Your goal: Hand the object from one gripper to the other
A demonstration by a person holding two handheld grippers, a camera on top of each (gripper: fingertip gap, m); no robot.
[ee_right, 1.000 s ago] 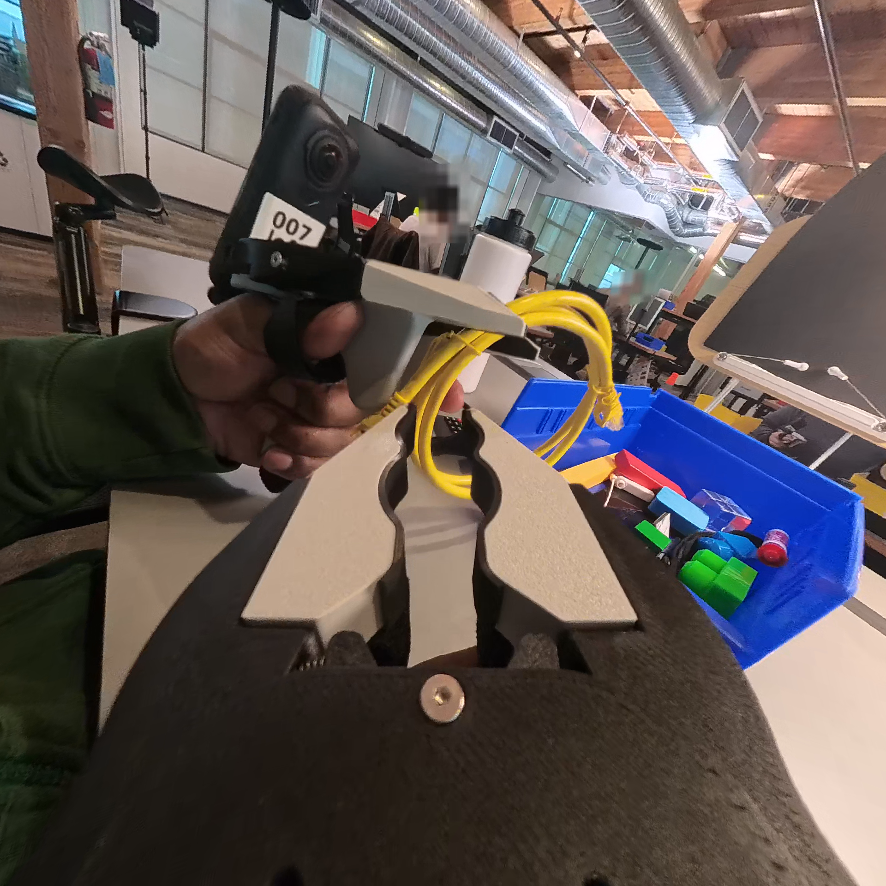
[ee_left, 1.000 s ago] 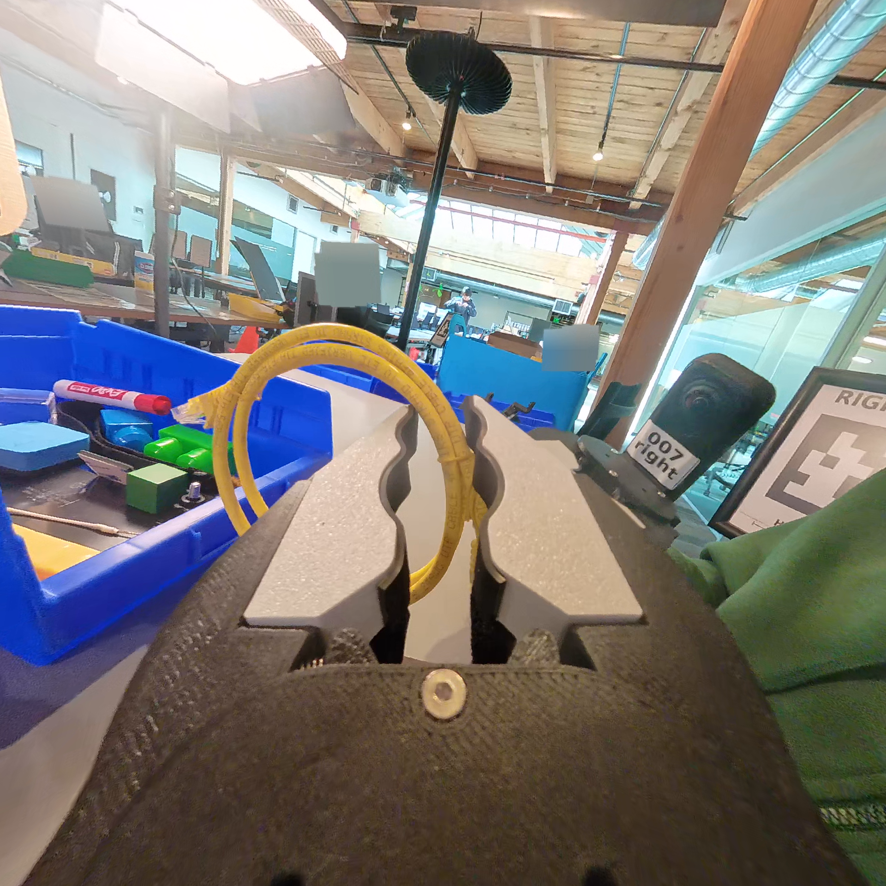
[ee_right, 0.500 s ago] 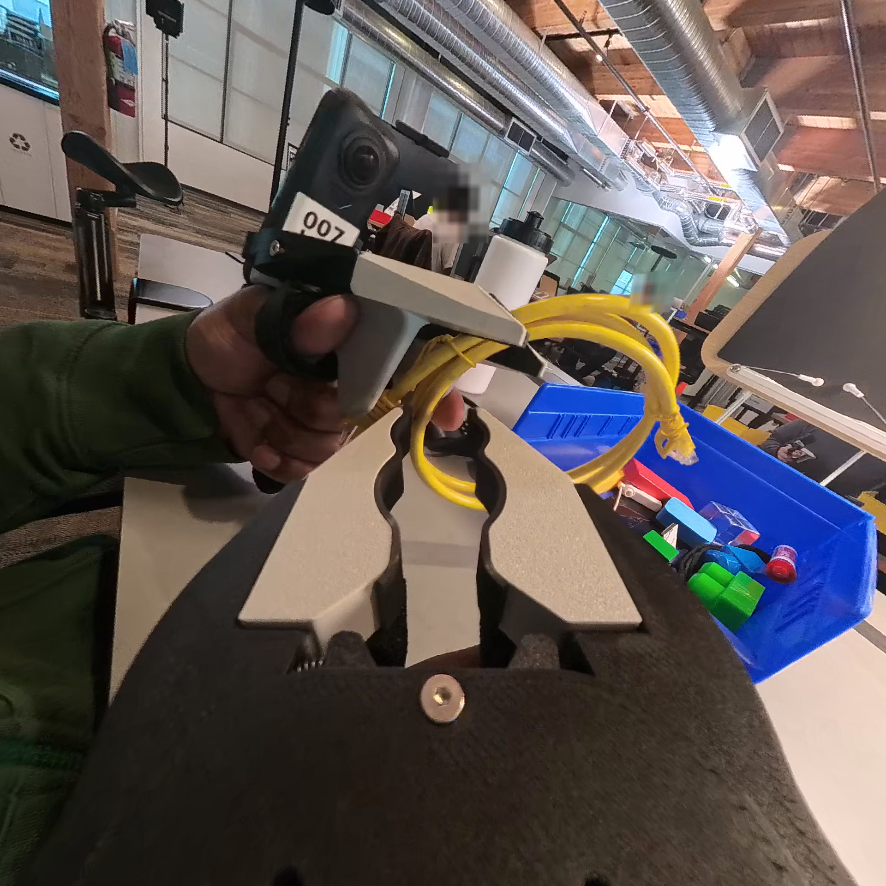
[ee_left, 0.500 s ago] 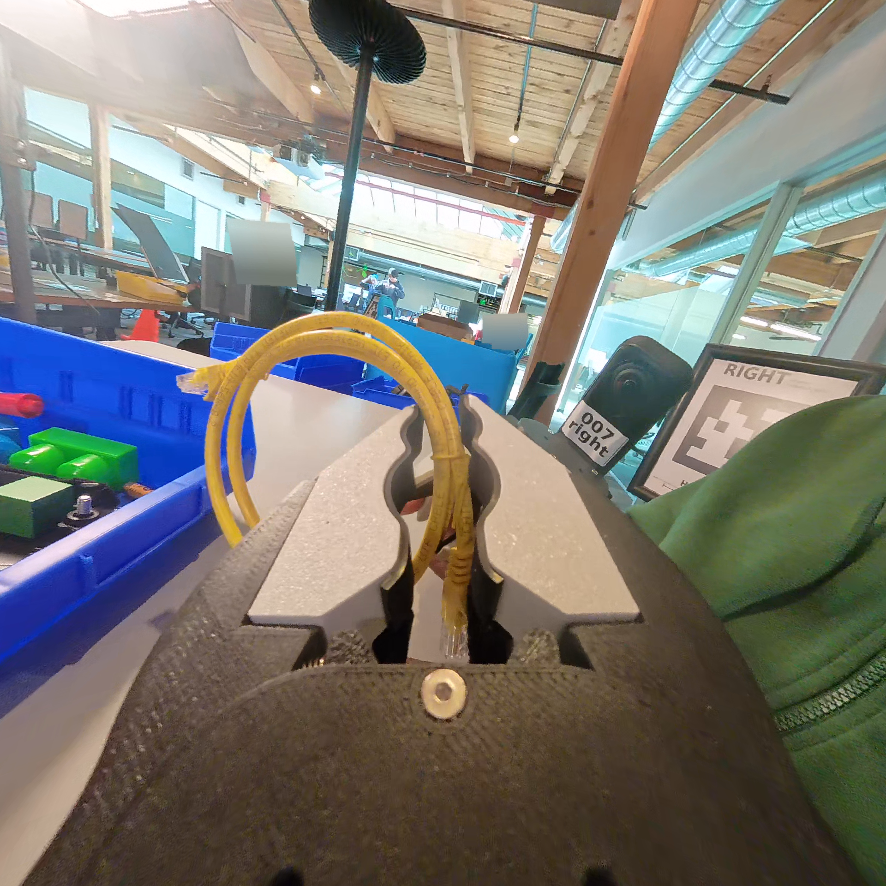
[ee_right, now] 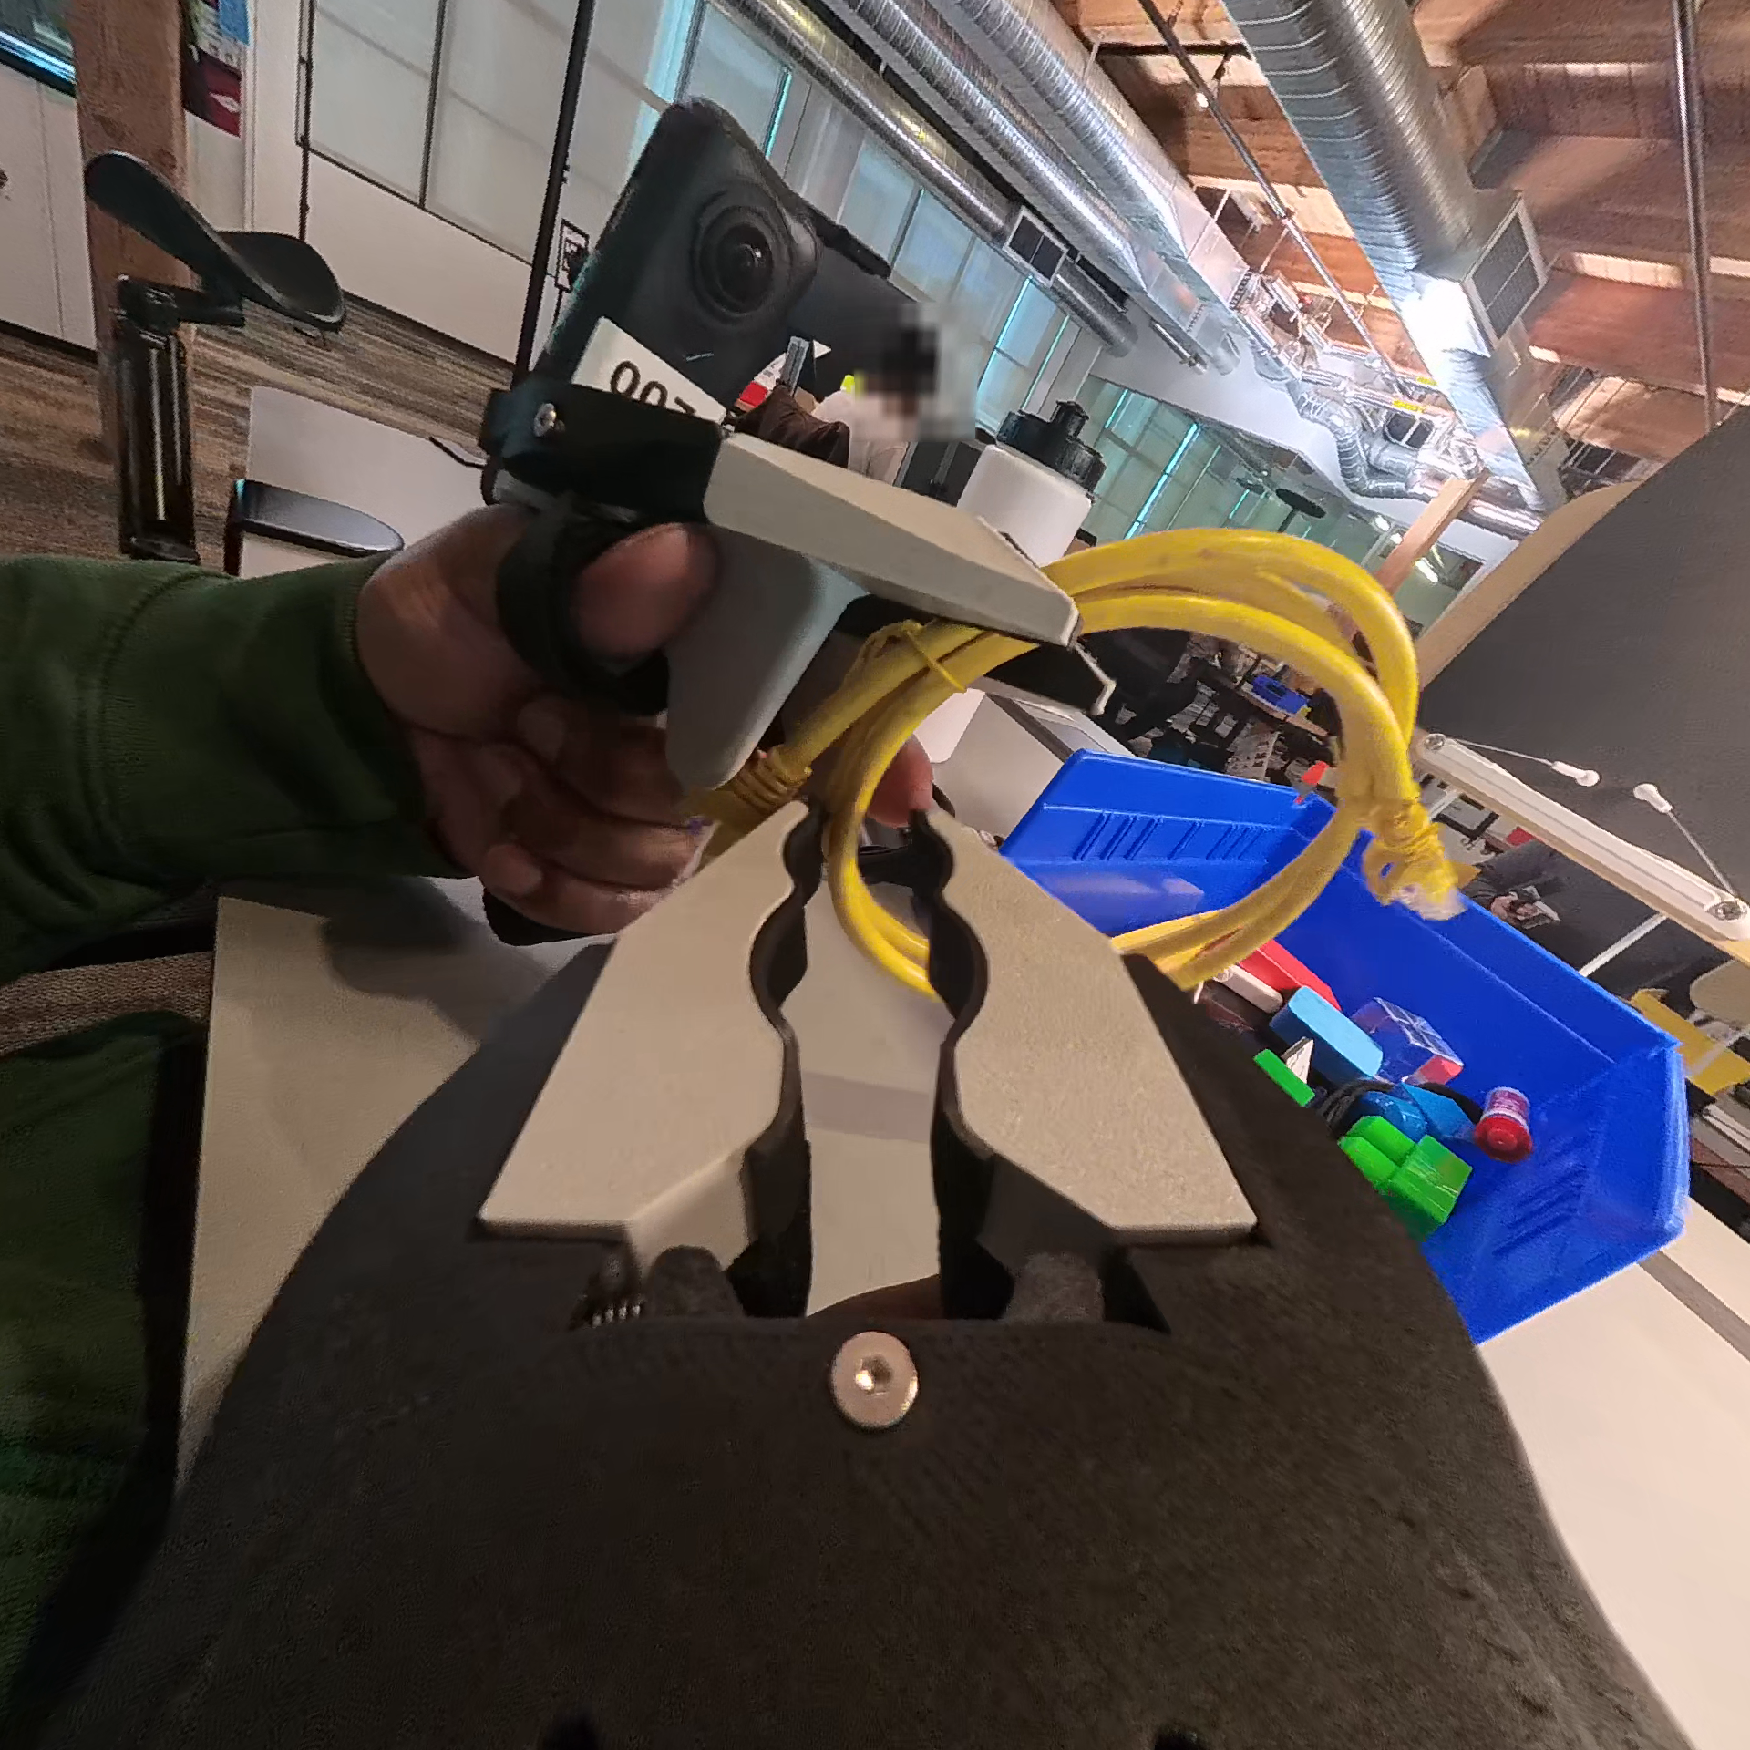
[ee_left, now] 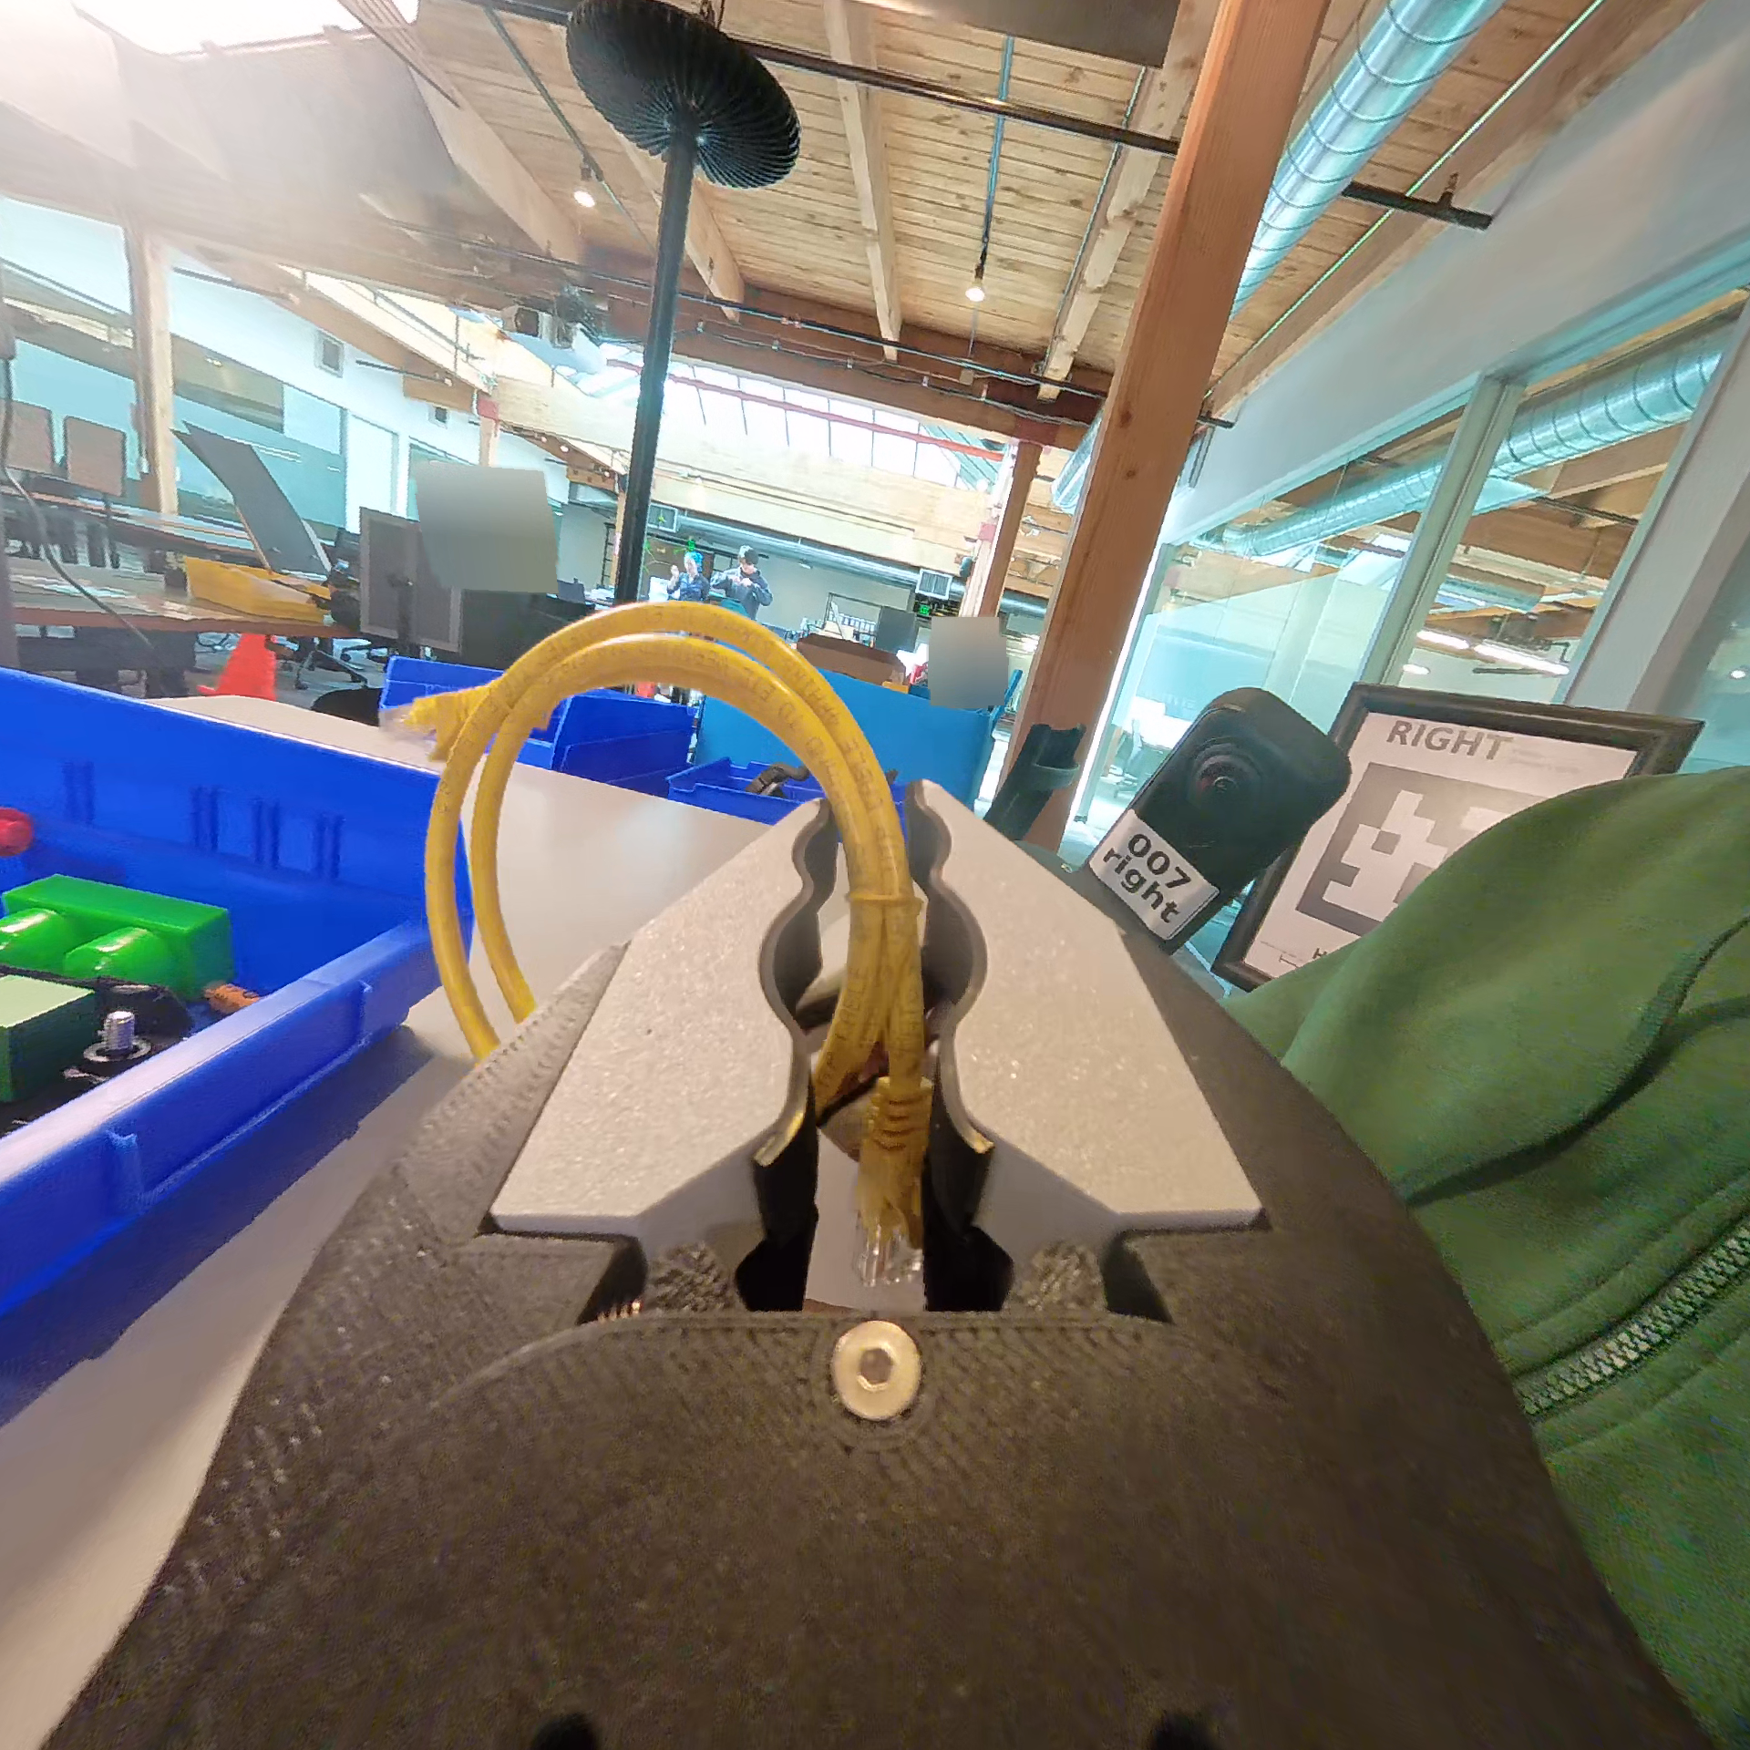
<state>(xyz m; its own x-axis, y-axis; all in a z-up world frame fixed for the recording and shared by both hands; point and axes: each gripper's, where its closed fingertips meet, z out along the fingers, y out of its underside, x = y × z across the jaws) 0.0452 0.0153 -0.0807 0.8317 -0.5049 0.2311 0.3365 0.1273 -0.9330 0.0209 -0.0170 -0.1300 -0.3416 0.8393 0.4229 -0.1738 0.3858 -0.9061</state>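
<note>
The left gripper [ee_left: 869, 824] stays clenched on the coiled yellow cable [ee_left: 663, 653]. The right gripper [ee_right: 866, 824], jaws apart, has moved nearer since a second ago, its tips now straddling the coil's lower loop.

I am seeing the left hand-held gripper [ee_right: 1061, 644] clamping a coiled yellow cable [ee_right: 1326, 644], whose lower loop is passing between my right hand-held gripper's [ee_right: 866, 833] parted fingers.

Around me: open workshop hall, wooden plank ceiling [ee_left: 776, 218] with beams, timber post [ee_left: 1146, 398], silver ducts [ee_right: 1364, 123] overhead. Glass partitions [ee_left: 1326, 587] to one side. Desks with monitors [ee_left: 407, 587] far back. Pale grey tabletop [ee_left: 587, 852] below, daylight bright.
</note>
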